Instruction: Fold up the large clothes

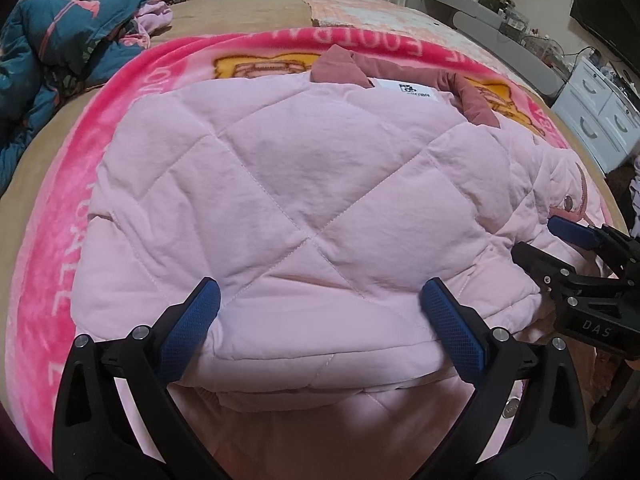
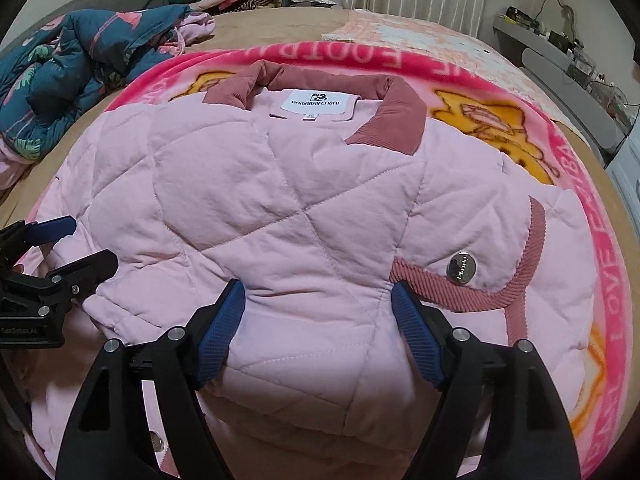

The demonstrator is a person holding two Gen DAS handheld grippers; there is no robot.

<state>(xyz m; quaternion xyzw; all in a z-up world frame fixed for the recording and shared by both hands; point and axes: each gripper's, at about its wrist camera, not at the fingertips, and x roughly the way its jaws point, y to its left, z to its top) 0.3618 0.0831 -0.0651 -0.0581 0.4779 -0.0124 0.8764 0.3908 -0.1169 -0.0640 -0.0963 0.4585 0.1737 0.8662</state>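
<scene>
Pink jacket [image 2: 280, 208] folded on the bed [image 2: 280, 20], flattened for stacking; left gripper [image 1: 320, 320] and right gripper [image 2: 316, 328] jaws wide, holding nothing.

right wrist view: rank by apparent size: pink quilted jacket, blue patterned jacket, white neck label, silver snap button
1. pink quilted jacket, fills most of the frame
2. blue patterned jacket, bunched up and farther back, so true size unsure
3. white neck label
4. silver snap button, nearer the camera, yet looks smaller

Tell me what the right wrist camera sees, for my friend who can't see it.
A pink quilted jacket lies folded on a bright pink blanket, its dark pink collar farthest away. The right gripper has open jaws around the near fold.
</scene>
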